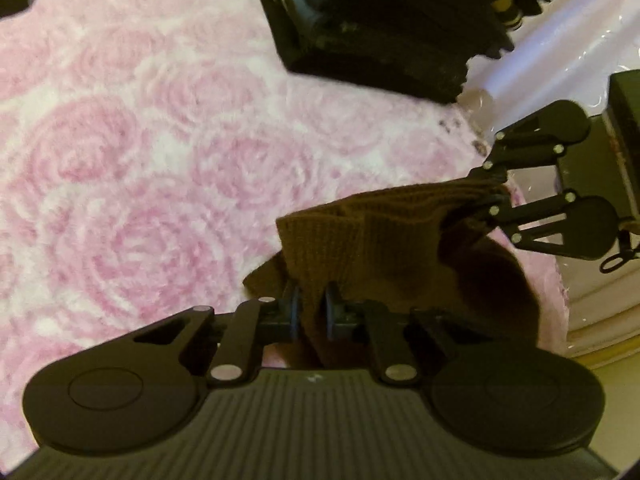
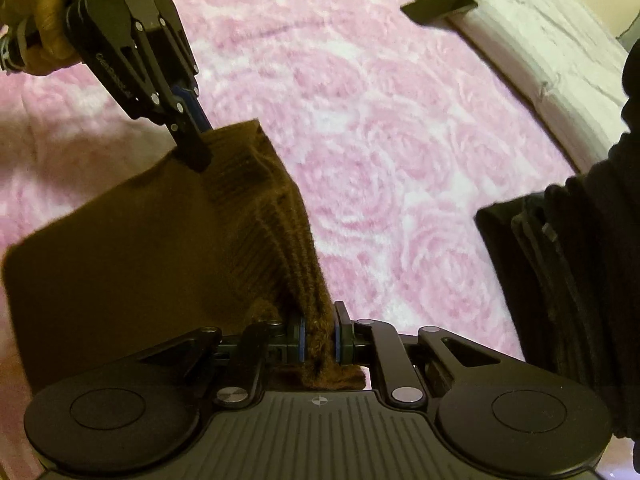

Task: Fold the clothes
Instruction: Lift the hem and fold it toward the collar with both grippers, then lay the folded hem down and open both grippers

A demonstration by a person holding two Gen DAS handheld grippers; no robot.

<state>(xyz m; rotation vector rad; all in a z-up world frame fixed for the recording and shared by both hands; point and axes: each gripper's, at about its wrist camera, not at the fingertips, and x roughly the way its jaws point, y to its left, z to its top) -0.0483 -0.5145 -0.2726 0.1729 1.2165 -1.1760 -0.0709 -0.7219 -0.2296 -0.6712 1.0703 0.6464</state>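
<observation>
A brown knit garment point(image 1: 380, 248) hangs stretched between my two grippers above a fluffy pink rose-patterned blanket point(image 1: 140, 160). My left gripper point(image 1: 313, 312) is shut on one part of its top edge. To the right, my right gripper point(image 1: 496, 200) pinches the ribbed edge. In the right wrist view the right gripper point(image 2: 319, 336) is shut on the ribbed band of the brown garment point(image 2: 140, 248). There the left gripper point(image 2: 196, 156), held by a hand point(image 2: 40, 28), clamps the far corner. The cloth's lower part drapes down to the left.
A stack of dark folded clothes point(image 1: 372, 40) lies on the blanket beyond the garment, also seen as a dark stack point(image 2: 560, 280) at the right. A pale padded edge point(image 2: 520, 40) with a flat black object point(image 2: 440, 10) borders the blanket point(image 2: 400, 160). A dark sleeve point(image 2: 628, 140) is at the right.
</observation>
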